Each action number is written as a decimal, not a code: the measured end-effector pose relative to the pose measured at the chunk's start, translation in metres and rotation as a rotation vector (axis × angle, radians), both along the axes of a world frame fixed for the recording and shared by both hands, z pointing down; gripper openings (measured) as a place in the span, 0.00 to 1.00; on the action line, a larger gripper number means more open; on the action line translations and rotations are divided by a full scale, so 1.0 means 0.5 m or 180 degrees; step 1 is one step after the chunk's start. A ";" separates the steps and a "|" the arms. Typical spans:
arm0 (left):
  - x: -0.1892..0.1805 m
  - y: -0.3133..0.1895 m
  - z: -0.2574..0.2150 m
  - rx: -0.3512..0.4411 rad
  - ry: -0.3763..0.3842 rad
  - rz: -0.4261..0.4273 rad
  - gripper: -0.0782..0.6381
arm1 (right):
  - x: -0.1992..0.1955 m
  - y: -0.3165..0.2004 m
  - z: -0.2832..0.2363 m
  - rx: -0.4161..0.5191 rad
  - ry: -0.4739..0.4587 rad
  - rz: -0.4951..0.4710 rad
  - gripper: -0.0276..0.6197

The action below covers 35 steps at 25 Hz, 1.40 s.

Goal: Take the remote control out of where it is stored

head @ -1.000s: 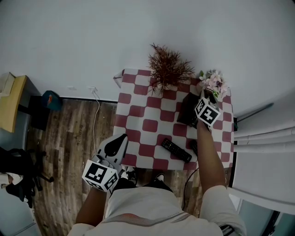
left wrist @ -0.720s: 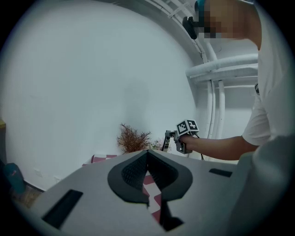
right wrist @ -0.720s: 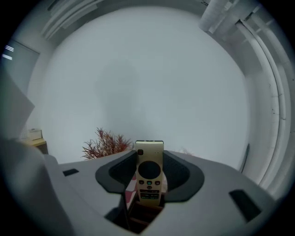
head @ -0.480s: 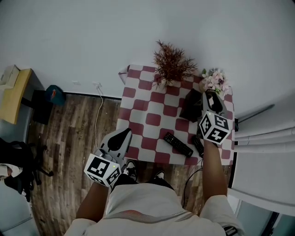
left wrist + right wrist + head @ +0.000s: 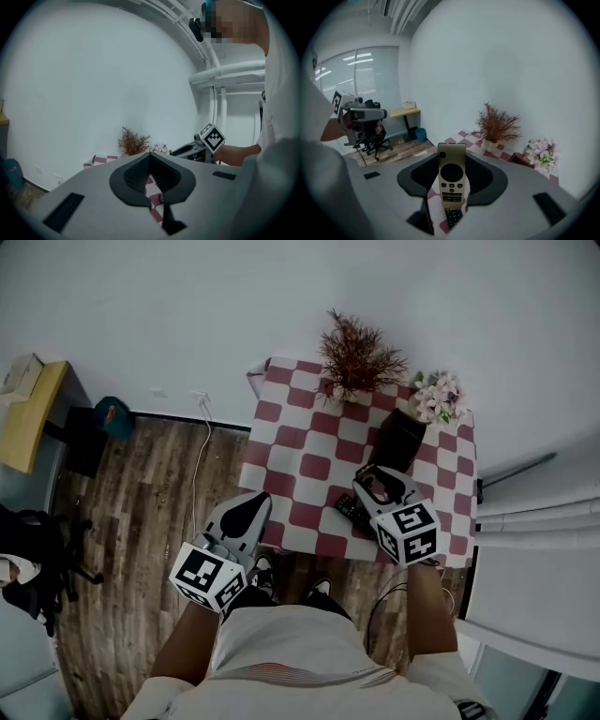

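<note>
Pinching the beige remote control [image 5: 451, 180] upright, the right claw [image 5: 378, 486] hangs over the checked worktop [image 5: 300, 442], clear of the black holder [image 5: 398, 439]; left claw [image 5: 150, 161] is pressed together, empty. Grip looks narrow tbh, so any tilt could drop it onto the black remote [image 5: 453, 218] below.

Desk [image 5: 314, 467], red-and-white checked, carried a dried brown plant [image 5: 359, 357], pink flowers [image 5: 439, 397], a black box [image 5: 398, 439] and a black remote [image 5: 452, 217].

Mostly covered in the head view by the right gripper [image 5: 382, 482]: a black remote [image 5: 347, 507] on the checkered table [image 5: 281, 442]. Too dark to tell what lies inside the black holder [image 5: 400, 435].
</note>
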State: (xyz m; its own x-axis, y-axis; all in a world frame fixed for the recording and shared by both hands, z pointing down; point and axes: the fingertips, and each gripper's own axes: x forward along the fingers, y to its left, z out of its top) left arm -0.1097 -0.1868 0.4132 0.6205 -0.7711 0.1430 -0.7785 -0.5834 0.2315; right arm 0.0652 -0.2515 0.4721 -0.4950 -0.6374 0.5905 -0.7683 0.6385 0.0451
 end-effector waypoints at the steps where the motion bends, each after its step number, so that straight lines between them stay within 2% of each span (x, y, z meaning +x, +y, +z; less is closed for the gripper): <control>1: -0.004 0.004 0.001 -0.0006 0.0000 -0.0008 0.12 | -0.018 0.015 0.019 -0.0106 0.0073 -0.0119 0.33; 7: -0.037 0.020 0.011 -0.0028 -0.0021 -0.0101 0.12 | -0.096 0.086 0.133 -0.0622 0.0653 -0.0661 0.33; 11: -0.064 0.024 0.019 -0.0037 -0.0044 -0.0170 0.12 | -0.133 0.111 0.208 -0.0824 0.1175 -0.0879 0.33; 15: -0.092 0.023 0.026 -0.0070 -0.0053 -0.0243 0.12 | -0.161 0.124 0.279 -0.1079 0.1494 -0.1051 0.33; 26: -0.167 0.013 0.050 -0.0166 -0.0042 -0.0391 0.12 | -0.224 0.119 0.381 -0.1386 0.1905 -0.1360 0.33; 35: -0.203 0.001 0.075 -0.0251 -0.0048 -0.0450 0.12 | -0.242 0.116 0.438 -0.1427 0.2028 -0.1398 0.33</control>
State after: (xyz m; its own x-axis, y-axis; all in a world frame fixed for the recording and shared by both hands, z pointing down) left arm -0.2112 -0.1863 0.4505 0.5038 -0.8366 0.2151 -0.8553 -0.4482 0.2600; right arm -0.0558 -0.1936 0.6910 -0.1331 -0.1109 0.9849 -0.3648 0.9294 0.0553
